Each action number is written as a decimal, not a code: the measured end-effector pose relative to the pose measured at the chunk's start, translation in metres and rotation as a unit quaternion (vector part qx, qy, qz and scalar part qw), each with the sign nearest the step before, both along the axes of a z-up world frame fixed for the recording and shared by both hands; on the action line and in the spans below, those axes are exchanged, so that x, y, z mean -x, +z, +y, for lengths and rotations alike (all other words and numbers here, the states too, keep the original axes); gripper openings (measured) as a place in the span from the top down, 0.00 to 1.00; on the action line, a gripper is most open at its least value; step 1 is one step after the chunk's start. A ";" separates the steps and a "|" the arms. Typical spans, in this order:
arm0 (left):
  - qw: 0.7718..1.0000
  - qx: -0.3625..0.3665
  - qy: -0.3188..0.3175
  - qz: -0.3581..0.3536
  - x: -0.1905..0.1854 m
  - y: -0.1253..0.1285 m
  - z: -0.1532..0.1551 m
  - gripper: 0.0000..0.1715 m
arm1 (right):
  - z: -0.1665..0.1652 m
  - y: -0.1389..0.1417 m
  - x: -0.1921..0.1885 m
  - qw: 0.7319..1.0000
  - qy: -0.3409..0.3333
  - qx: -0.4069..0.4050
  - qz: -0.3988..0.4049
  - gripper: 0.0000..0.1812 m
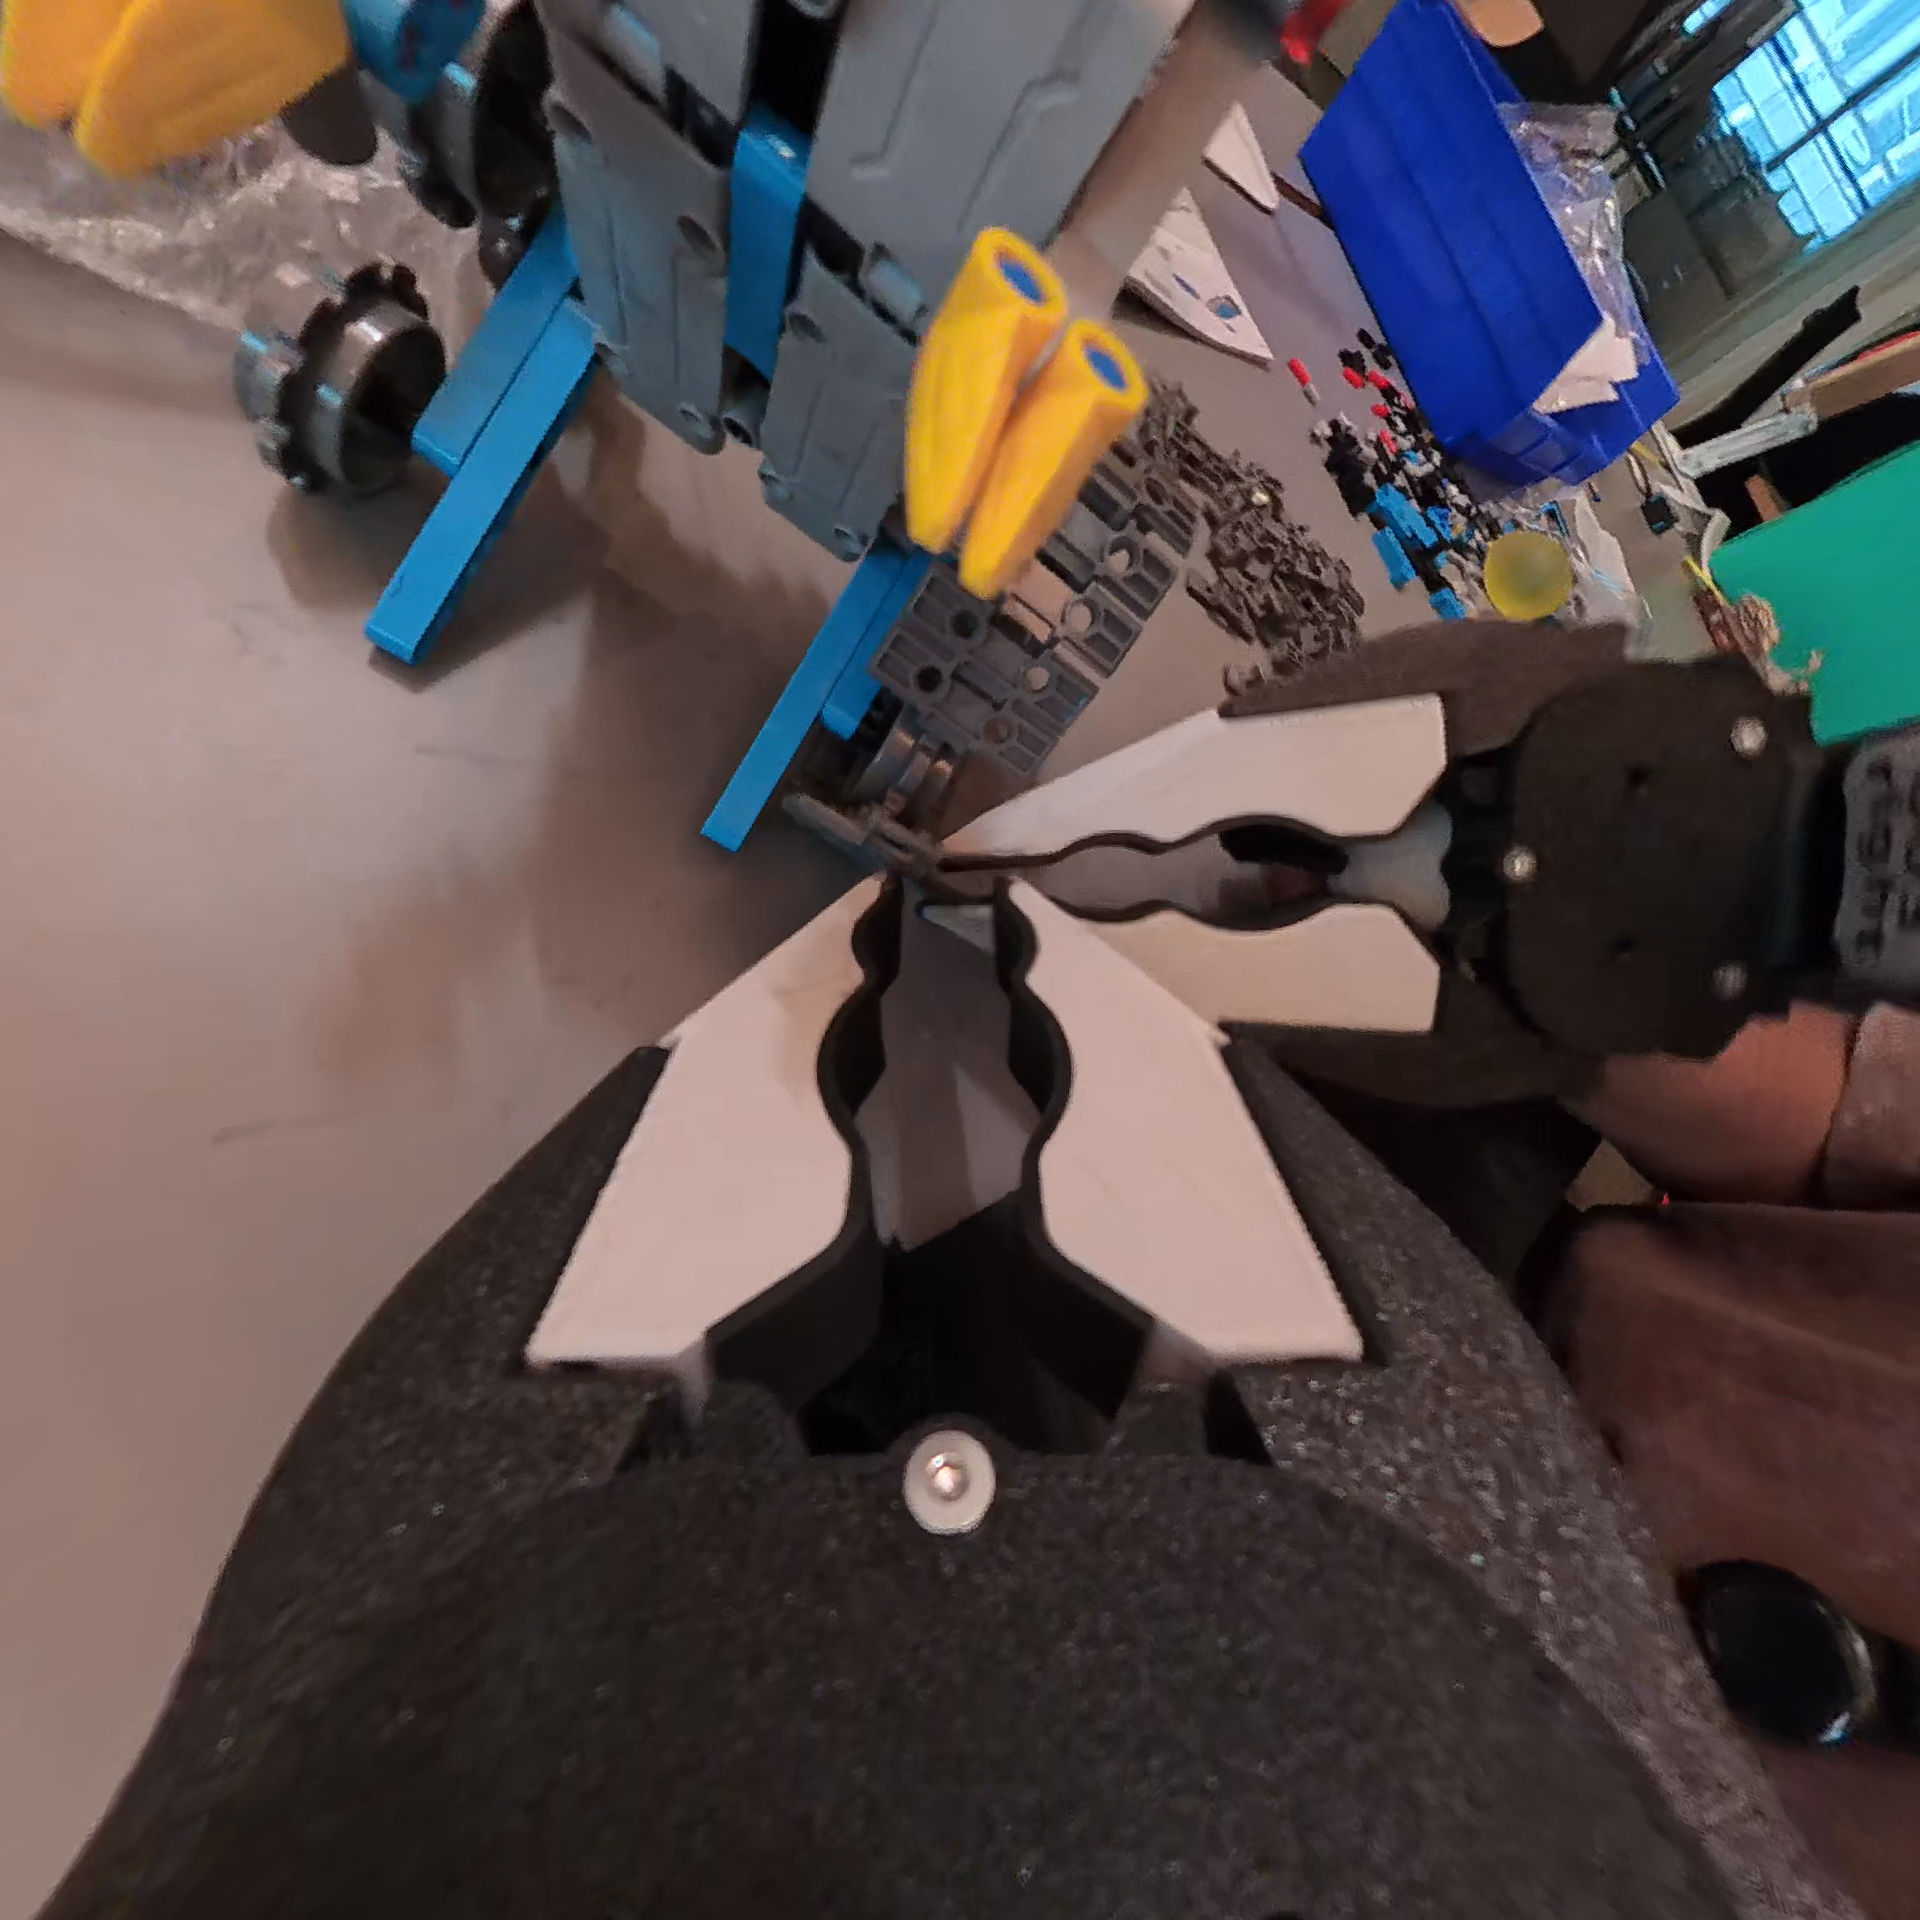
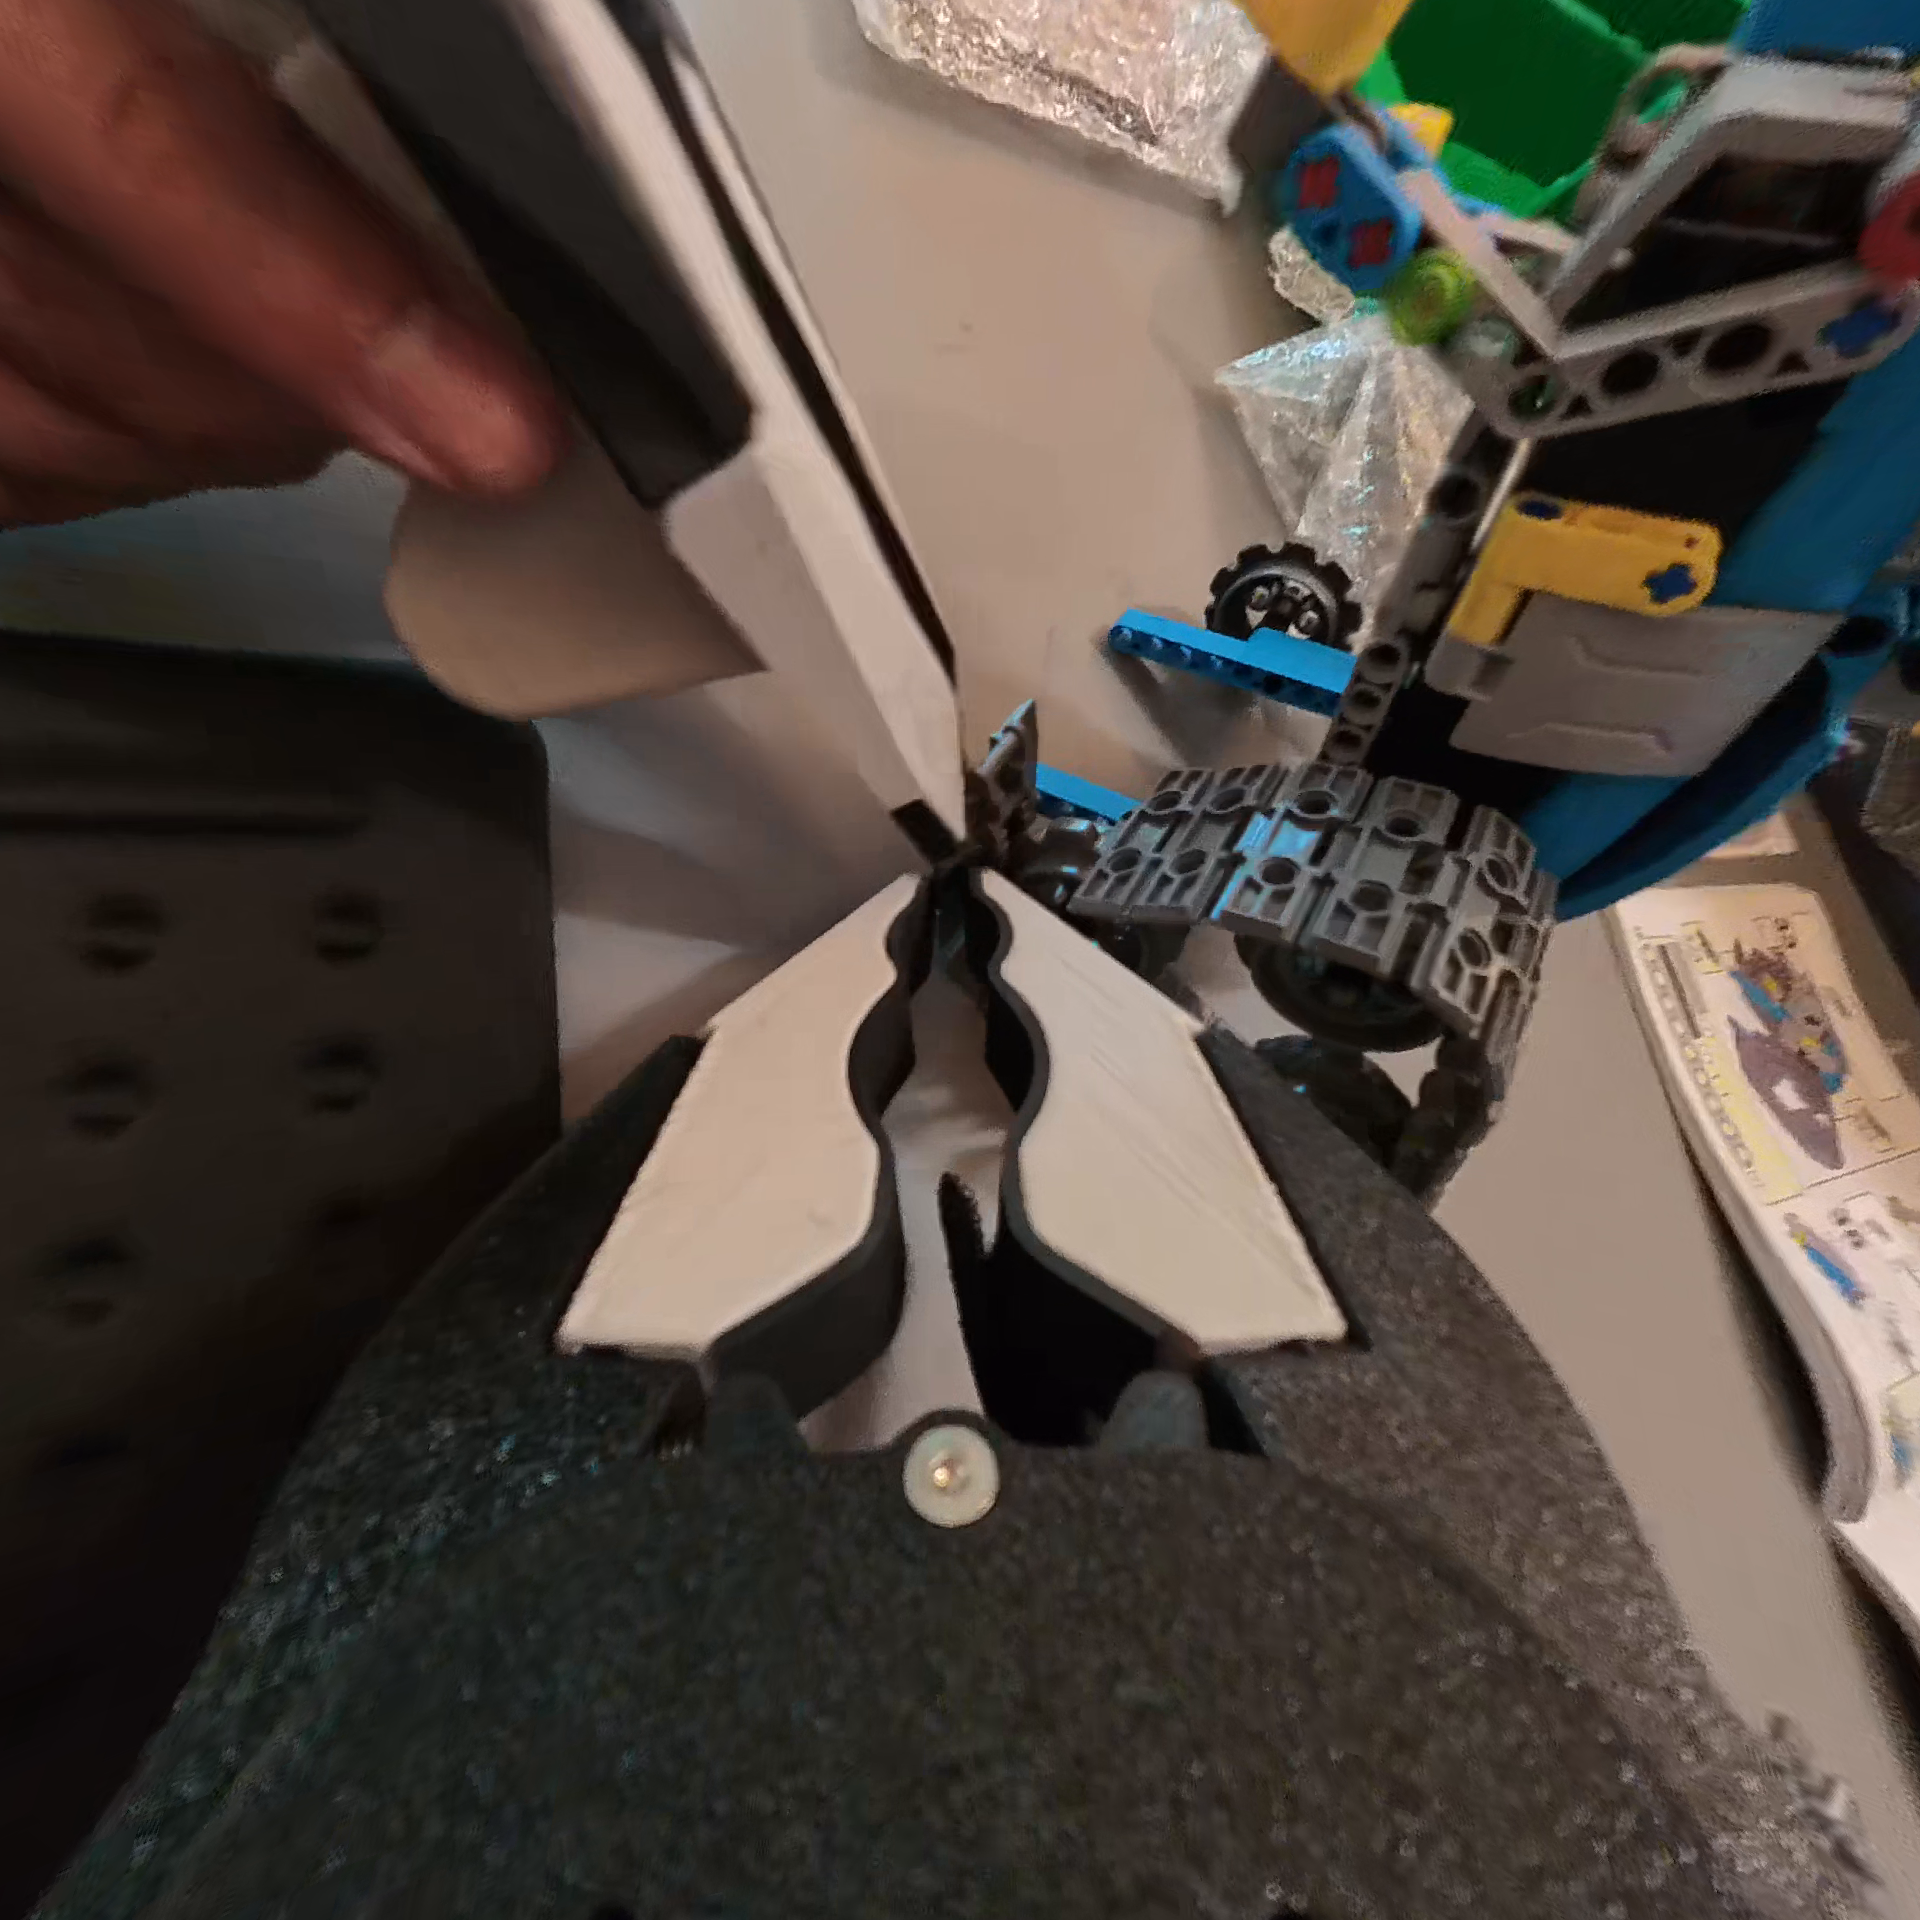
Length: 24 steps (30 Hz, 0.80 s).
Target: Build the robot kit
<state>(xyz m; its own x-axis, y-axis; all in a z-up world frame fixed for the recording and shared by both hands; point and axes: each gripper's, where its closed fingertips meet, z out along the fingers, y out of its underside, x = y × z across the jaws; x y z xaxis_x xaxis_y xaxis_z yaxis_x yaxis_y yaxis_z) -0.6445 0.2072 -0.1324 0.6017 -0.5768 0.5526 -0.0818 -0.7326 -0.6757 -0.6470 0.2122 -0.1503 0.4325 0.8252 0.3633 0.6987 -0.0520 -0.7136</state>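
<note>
Two grippers meet at grey track link (image 1: 902,831): left gripper (image 1: 940,896) and right gripper (image 2: 951,894) jaws both clamped on it; no legible writing.

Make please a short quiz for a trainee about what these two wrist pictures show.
1. True or false: the left gripper and the right gripper meet tip to tip at a small dark piece near the end of the grey track.
2. The storage bin far off in the left wrist view is: A red, B blue, C white?
3. What printed thing lies at the right edge of the right wrist view?
Key: 1 true; 2 B; 3 an open booklet of drawings.
</note>
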 end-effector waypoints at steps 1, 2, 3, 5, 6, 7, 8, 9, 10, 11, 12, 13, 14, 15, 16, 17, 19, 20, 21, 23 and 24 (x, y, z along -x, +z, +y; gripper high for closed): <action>1.000 -0.009 -0.009 0.004 0.002 0.000 -0.001 0.83 | 0.000 0.000 -0.001 1.000 -0.005 0.016 0.011 0.97; 1.000 -0.021 -0.015 0.012 0.005 -0.001 -0.002 0.77 | 0.001 0.001 -0.002 0.999 -0.010 0.031 0.023 0.97; 0.999 -0.038 -0.018 0.022 0.009 -0.002 -0.001 0.72 | 0.001 0.002 -0.004 0.998 -0.015 0.043 0.034 0.98; 0.995 -0.083 -0.021 0.048 0.017 -0.004 0.004 0.72 | 0.002 0.003 -0.008 0.996 -0.025 0.065 0.053 0.98; 0.993 -0.101 -0.025 0.061 0.018 -0.004 0.006 0.72 | 0.002 0.003 -0.009 0.995 -0.029 0.075 0.061 0.98; 0.990 -0.118 -0.035 0.074 0.017 -0.003 0.008 0.72 | 0.002 0.004 -0.010 0.994 -0.033 0.084 0.069 0.98; 0.985 -0.140 -0.045 0.087 0.016 -0.002 0.010 0.74 | 0.002 0.004 -0.011 0.992 -0.037 0.094 0.076 0.98; 0.980 -0.164 -0.053 0.101 0.013 0.000 0.013 0.77 | 0.002 0.004 -0.012 0.990 -0.039 0.103 0.082 0.98; 0.974 -0.185 -0.062 0.112 0.011 0.002 0.016 0.79 | 0.002 0.003 -0.014 0.989 -0.042 0.113 0.090 0.98; 0.970 -0.202 -0.073 0.117 0.007 0.003 0.018 0.82 | 0.002 0.003 -0.015 0.986 -0.044 0.124 0.097 0.98; 0.967 -0.210 -0.088 0.118 0.003 0.002 0.019 0.84 | 0.001 0.003 -0.016 0.984 -0.047 0.137 0.106 0.98; 0.965 -0.210 -0.104 0.119 -0.001 0.001 0.020 0.84 | 0.001 0.003 -0.017 0.980 -0.050 0.151 0.117 0.98; 0.963 -0.210 -0.117 0.119 -0.003 0.000 0.022 0.84 | 0.001 0.003 -0.019 0.977 -0.053 0.165 0.128 0.98; 0.961 -0.213 -0.131 0.115 -0.006 0.000 0.023 0.85 | 0.000 0.003 -0.021 0.972 -0.056 0.178 0.140 0.98; 0.959 -0.218 -0.147 0.107 -0.009 0.002 0.023 0.85 | 0.000 0.004 -0.023 0.968 -0.058 0.191 0.151 0.98; 0.956 -0.220 -0.168 0.098 -0.013 0.003 0.021 0.86 | 0.000 0.004 -0.025 0.964 -0.059 0.204 0.162 0.98; 0.949 -0.209 -0.219 0.085 -0.020 0.001 0.015 0.86 | -0.002 0.005 -0.028 0.956 -0.053 0.226 0.181 0.98; 0.947 -0.203 -0.235 0.083 -0.023 -0.001 0.015 0.86 | -0.004 0.005 -0.029 0.954 -0.042 0.233 0.186 0.98; 0.945 -0.198 -0.247 0.076 -0.026 -0.002 0.015 0.86 | -0.006 0.004 -0.031 0.952 -0.033 0.240 0.186 0.98; 0.943 -0.186 -0.271 0.049 -0.033 0.002 0.014 0.88 | -0.009 0.005 -0.036 0.948 -0.013 0.253 0.192 0.98; 0.943 -0.173 -0.282 0.038 -0.035 0.002 0.012 0.90 | -0.010 0.005 -0.039 0.946 -0.006 0.261 0.195 0.98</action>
